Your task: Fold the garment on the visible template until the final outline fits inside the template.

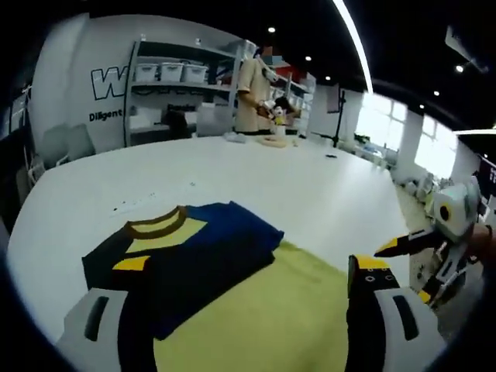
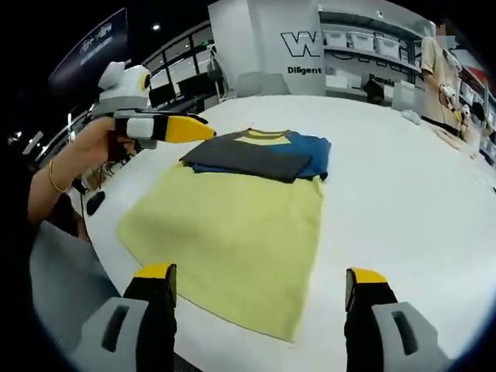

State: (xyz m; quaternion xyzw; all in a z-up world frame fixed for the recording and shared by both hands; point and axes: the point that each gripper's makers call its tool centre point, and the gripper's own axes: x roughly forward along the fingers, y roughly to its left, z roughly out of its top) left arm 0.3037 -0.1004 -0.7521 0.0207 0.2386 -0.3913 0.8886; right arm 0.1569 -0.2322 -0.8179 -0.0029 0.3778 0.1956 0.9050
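Both grippers hang open and empty over the bench (image 2: pixel 403 194): left gripper (image 2: pixel 203 129) upper left, right gripper (image 2: pixel 260 291) bottom centre. Shirt (image 2: pixel 260 153) sits folded on the yellow template's (image 2: pixel 232 232) far end, apparently inside its outline.

lab or workshop hall, storage shelving (image 1: pixel 174 85) with bins (image 1: pixel 172 72), big white table (image 1: pixel 256 167), ceiling striplights (image 1: pixel 358 39)

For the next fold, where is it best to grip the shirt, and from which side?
Probably grip the shirt at its two free yellow bottom corners, coming from the near table edge. The upper part is already folded; the lower part lies flat toward the open right gripper.
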